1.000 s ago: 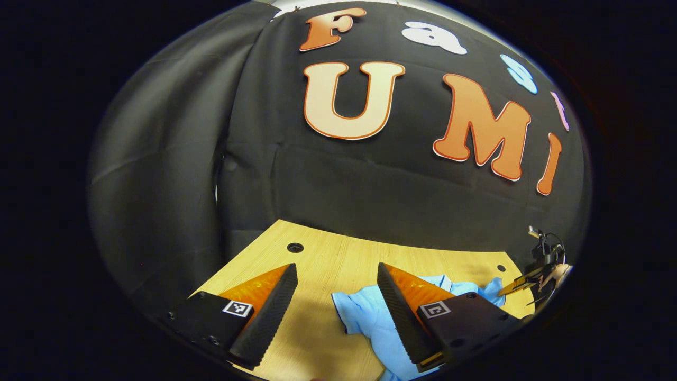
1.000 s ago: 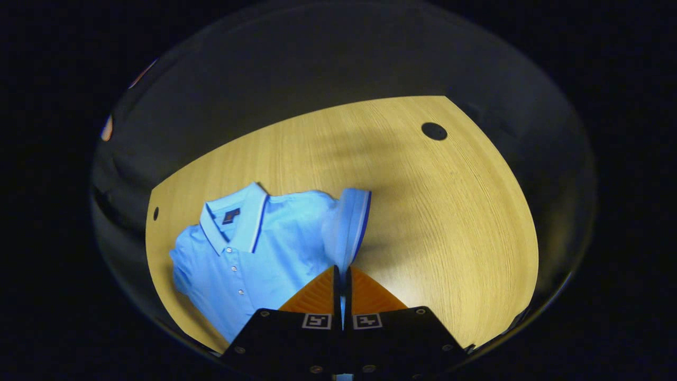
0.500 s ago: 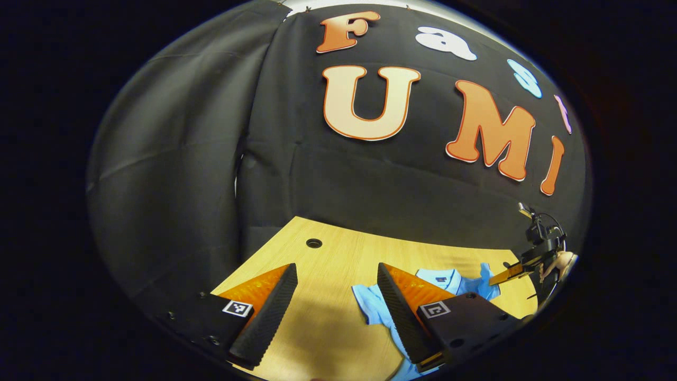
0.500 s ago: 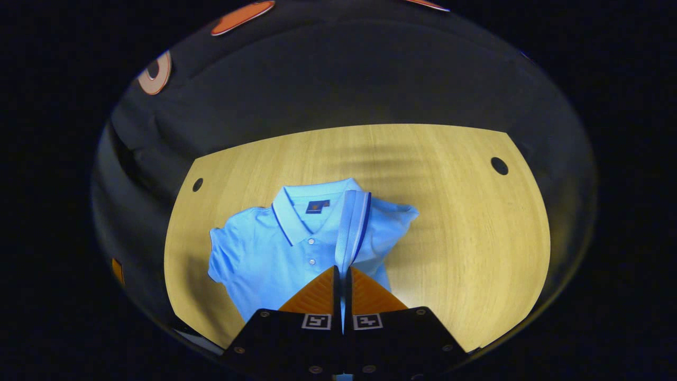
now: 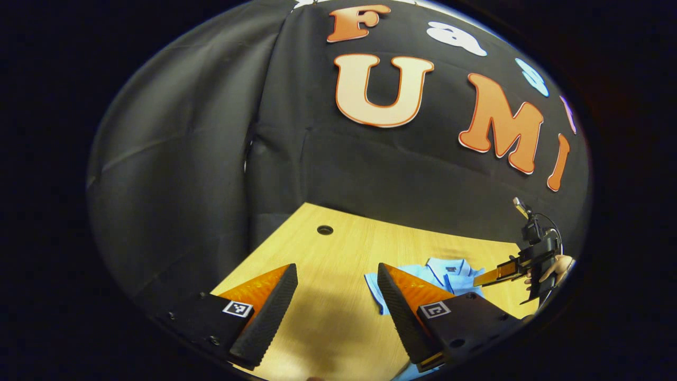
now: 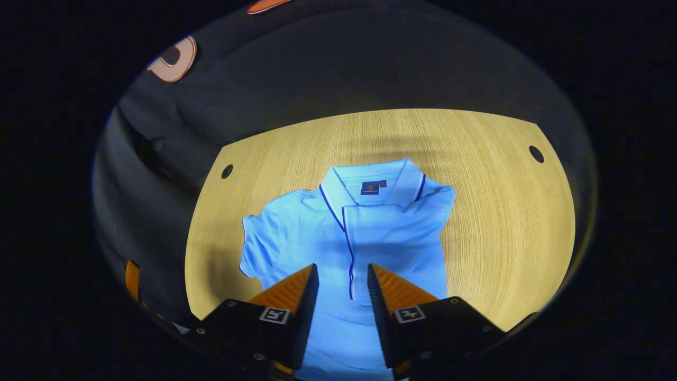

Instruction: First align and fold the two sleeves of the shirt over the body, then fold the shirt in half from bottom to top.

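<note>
In the left gripper view, your left gripper hangs over the near left part of the wooden table with its two fingers spread wide apart and nothing between them. Bare wood shows through the gap. The light blue polo shirt lies on the table to the right of that gap, partly behind the right-hand finger; you can make out its collar and one sleeve end sticking out toward the left. A round hole in the tabletop sits near the far left corner. At the far right edge of this view you see your right gripper above the shirt, with your hand on the handle behind it; at that distance you cannot tell there how its fingers stand.

In the right gripper view, your right gripper is parted, with a clear gap between its fingers and no cloth pinched in them. It hovers over the near part of the polo shirt, which lies flat on the wooden table, collar at the far end and hem toward you. The right sleeve lies folded inward over the body, its dark-trimmed edge running down the middle of the chest. The left sleeve lies spread out to the left on the wood, not yet folded. Two round holes mark the tabletop, one at the far left and one at the far right.
</note>
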